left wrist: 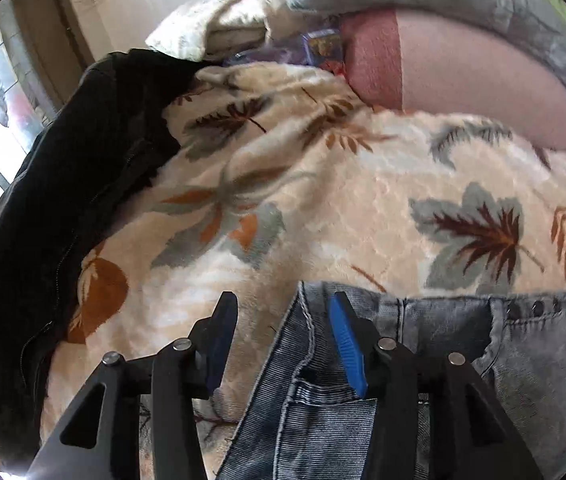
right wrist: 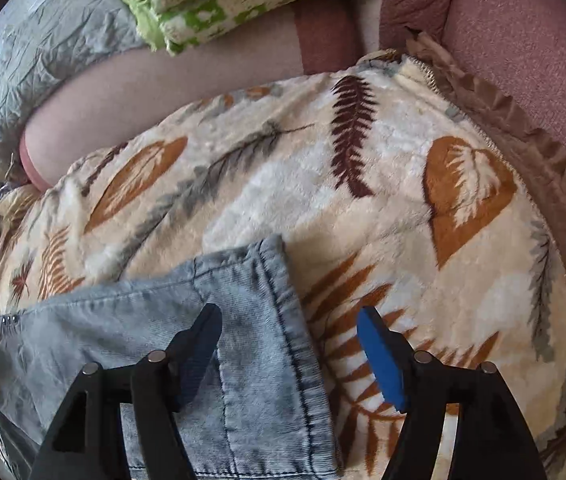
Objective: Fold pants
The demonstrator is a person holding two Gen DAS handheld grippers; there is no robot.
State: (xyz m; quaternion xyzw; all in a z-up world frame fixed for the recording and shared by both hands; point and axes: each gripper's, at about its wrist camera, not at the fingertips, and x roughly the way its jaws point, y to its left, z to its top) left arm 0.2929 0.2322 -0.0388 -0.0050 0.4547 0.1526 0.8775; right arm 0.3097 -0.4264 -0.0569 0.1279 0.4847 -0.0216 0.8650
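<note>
Left wrist view: the left gripper (left wrist: 283, 312) is spread wide with nothing between its fingers, poised over the waistband edge of the grey-blue jeans (left wrist: 423, 380), which lie on a leaf-patterned blanket (left wrist: 303, 208); a black jacket (left wrist: 63, 200) is heaped on the left. Only the right wrist view shows the hem end of the jeans (right wrist: 243, 300), where the right gripper (right wrist: 289, 326) likewise gapes wide and unladen, and a folded green-and-white cloth (right wrist: 223, 4) lies beyond.
</note>
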